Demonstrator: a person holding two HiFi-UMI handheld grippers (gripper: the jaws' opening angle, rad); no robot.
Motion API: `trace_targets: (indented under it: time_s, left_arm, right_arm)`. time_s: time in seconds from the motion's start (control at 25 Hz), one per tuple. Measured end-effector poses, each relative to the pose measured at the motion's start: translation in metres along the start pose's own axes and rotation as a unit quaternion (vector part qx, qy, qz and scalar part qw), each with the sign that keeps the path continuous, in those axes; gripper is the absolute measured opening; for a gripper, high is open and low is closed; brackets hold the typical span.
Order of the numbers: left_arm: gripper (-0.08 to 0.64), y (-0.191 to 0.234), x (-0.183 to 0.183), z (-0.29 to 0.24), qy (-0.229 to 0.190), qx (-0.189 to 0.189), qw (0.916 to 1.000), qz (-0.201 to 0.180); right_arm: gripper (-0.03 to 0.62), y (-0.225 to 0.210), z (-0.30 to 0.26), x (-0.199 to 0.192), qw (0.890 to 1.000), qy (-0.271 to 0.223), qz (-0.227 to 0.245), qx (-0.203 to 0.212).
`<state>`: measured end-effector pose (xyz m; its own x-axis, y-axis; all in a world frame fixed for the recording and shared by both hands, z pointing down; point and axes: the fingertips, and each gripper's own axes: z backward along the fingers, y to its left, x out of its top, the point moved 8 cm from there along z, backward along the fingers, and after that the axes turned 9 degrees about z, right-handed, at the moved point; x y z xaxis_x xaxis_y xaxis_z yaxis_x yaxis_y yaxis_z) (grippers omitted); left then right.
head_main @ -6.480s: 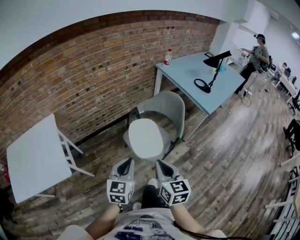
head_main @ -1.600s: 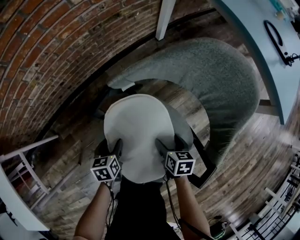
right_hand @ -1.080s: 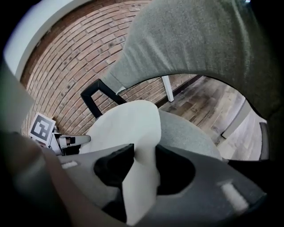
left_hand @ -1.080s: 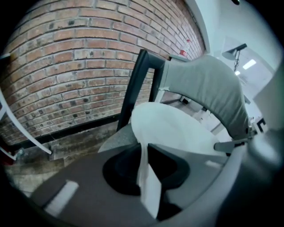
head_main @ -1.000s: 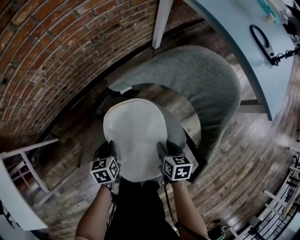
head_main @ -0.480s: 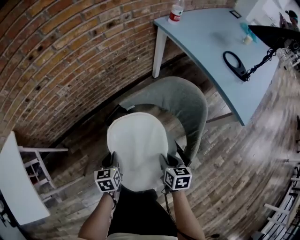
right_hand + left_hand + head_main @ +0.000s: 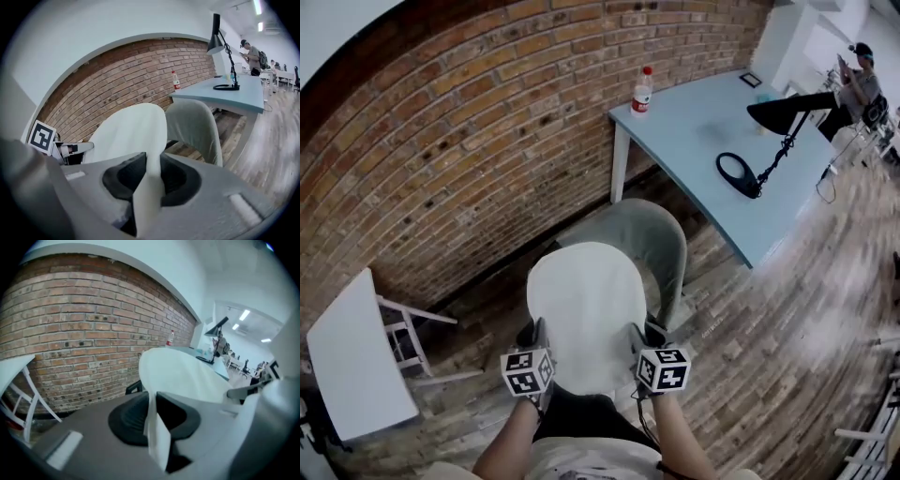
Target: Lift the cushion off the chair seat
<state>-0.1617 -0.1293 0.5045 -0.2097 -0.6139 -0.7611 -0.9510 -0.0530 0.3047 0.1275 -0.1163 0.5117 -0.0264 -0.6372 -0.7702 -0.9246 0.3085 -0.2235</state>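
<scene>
The white oval cushion (image 7: pixel 589 309) hangs in the air in front of the grey chair (image 7: pixel 645 232), clear of its seat. In the head view my left gripper (image 7: pixel 538 336) is shut on the cushion's near left edge and my right gripper (image 7: pixel 637 339) on its near right edge. The left gripper view shows the cushion (image 7: pixel 185 373) pinched thin between the dark pads of the left gripper (image 7: pixel 152 411). In the right gripper view the cushion (image 7: pixel 129 129) is squeezed the same way by the right gripper (image 7: pixel 151 172), whose jaws have just been closing tighter on it. The chair (image 7: pixel 194 123) stands behind.
A brick wall (image 7: pixel 478 122) runs behind the chair. A light blue table (image 7: pixel 712 141) at the right carries a bottle (image 7: pixel 643 90) and a black desk lamp (image 7: pixel 773 127). A white folding table (image 7: pixel 347 356) stands at the left. A person (image 7: pixel 861 80) stands far right.
Both grippers have risen together with the cushion, which has come up off the chair seat. The chair now looks smaller and farther below.
</scene>
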Motion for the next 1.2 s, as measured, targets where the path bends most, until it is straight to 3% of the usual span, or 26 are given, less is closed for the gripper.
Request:
trace_targets:
  time_s: [0.28,0.76,1.2]
  left_arm:
    - [0.043,-0.025,0.037,0.055,-0.046,-0.011,0.9986,-0.025]
    - [0.044,-0.045,0.078,0.09,-0.098,-0.022,0.9944,-0.033]
    - [0.045,-0.048,0.085,0.097,-0.107,-0.03,0.993,-0.041]
  right_arm:
    - [0.089,0.015,0.054,0.044,0.999,-0.034,0.018,-0.003]
    - [0.089,0.031,0.095,0.096,0.996,-0.069,0.061,-0.014]
    - [0.077,0.036,0.104,0.102,0.994,-0.075,0.07,-0.022]
